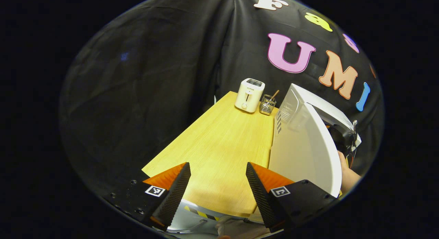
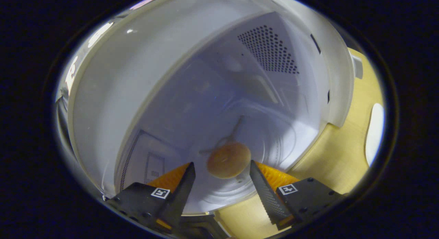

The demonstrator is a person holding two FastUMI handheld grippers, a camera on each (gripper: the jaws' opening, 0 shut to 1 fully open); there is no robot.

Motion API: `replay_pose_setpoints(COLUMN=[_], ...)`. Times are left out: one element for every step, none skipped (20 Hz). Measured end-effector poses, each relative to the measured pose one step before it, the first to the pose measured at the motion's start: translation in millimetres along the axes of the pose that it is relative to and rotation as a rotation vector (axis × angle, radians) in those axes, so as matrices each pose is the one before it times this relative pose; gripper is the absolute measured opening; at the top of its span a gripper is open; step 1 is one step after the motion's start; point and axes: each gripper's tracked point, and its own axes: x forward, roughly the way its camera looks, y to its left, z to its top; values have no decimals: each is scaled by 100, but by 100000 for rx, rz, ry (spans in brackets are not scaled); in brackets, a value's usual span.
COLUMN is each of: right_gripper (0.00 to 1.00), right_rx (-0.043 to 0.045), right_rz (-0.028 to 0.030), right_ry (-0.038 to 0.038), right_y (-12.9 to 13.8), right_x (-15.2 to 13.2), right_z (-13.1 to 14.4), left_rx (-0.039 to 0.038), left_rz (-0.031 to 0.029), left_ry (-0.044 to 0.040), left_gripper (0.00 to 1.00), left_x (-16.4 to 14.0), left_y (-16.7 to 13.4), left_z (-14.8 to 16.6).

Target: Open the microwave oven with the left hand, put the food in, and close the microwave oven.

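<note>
Both the left hand-held gripper (image 1: 218, 172) and right hand-held gripper (image 2: 222, 170) have fingers spread, gripping nothing.

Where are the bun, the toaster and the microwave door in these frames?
bun (image 2: 228, 160): right gripper view, middle of its top, inside the microwave cavity.
toaster (image 1: 249, 95): left gripper view, front face, at the table's far end.
microwave door (image 1: 303, 153): left gripper view, outer white face, swung open.
</note>
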Motion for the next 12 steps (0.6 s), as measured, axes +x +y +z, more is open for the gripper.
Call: replay_pose_setpoints(right_gripper=[98, 99, 99, 99, 100, 99, 99, 99, 99, 99, 99, 99], right_rx=[-1107, -1228, -1650, -1805, -1716, -1284, -858, -1163, -1878, -2091, -2137, -1983], right_rz=[-66, -194, -423, -163, 219, 770, 1677, 1792, 1792, 1898, 1665, 1857], right_ry=[146, 430, -111, -402, -348, -91, 641, 904, 318, 2, 1, -136], right_y=[-187, -239, -333, -233, -161, 19, 240, 284, 256, 234, 271, 187], right_x=[-212, -272, -296, -261, -417, -400, -555, -635, -741, -735, -919, -926], right_z=[24, -48, 48, 65, 54, 0, -57, -72, 56, 167, 131, 188], left_rx=[-228, -142, -53, 230, 624, 725, 722, 562, 487, 491, 532, 631], left_rz=[14, -292, -364, -260, -202, 43, -107, -65, -221, -296, -258, -257], left_ry=[-354, 1, 21, 114, 148, 18, 207, 288, 225, 185, 151, 434], left_gripper=[95, 96, 95, 93, 92, 90, 88, 87, 82, 79, 74, 70], left_x=[-69, 22, -203, 14, -121, -105, -11, -163, 55, -13, -53, 29], left_y=[-152, -188, -165, -206, -141, 33, -73, -8, -104, -108, -101, -176], left_z=[60, -58, 20, -66, -53, 14, 1, -135, 14, -45, -35, -11])
